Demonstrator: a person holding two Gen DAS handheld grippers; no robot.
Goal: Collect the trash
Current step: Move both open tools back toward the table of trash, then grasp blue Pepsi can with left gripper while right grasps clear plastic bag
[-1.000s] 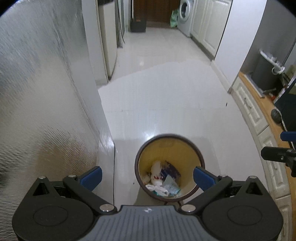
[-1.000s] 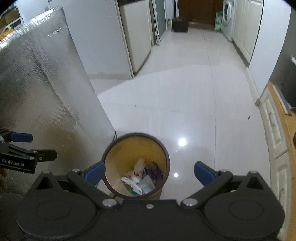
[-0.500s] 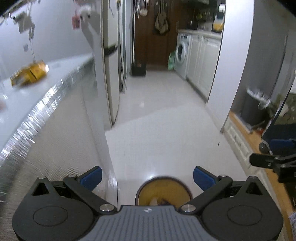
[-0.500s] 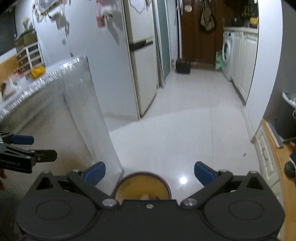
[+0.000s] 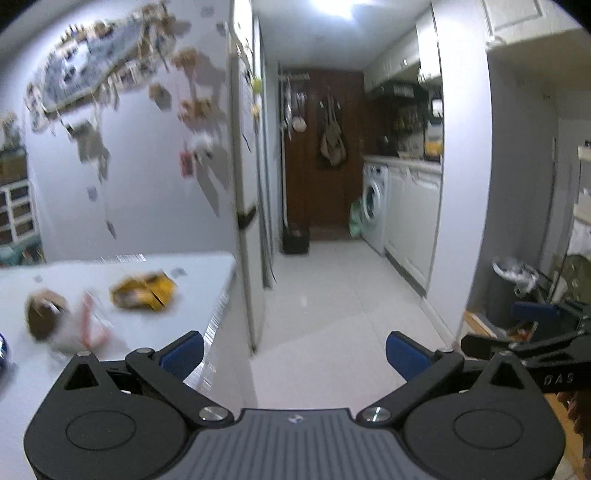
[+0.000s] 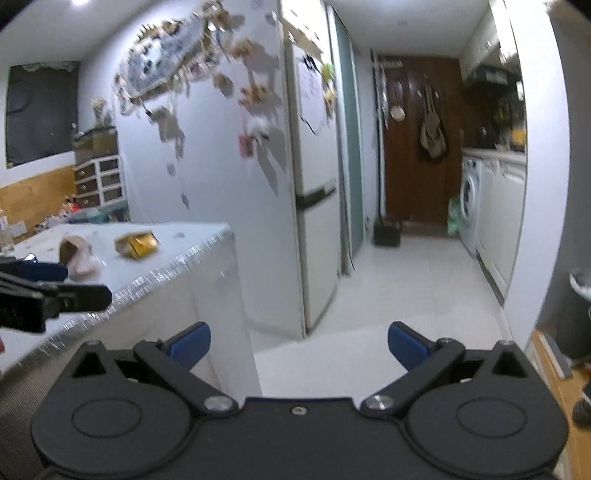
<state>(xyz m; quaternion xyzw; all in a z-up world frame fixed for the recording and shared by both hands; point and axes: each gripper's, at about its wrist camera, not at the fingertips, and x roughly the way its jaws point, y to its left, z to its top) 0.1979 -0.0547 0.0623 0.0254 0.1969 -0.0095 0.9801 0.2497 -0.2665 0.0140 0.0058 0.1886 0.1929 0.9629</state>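
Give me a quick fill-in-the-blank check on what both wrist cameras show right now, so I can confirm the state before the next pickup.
1. Both the left gripper and the right gripper are ____ and hold nothing.
2. The crumpled yellow wrapper lies on top of the white ____.
3. At the far end of the hallway, before the wooden door, stands a white ____ machine.
4. Seen from the left wrist, the brown cup lies to the ____ of the yellow wrapper.

Missing words: open; counter; washing; left

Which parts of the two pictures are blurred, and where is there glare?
Left wrist view: the yellow wrapper and the wall decorations are smeared, and the ceiling light glares. Right wrist view: milder blur, wrapper clearer; both views bend straight edges.
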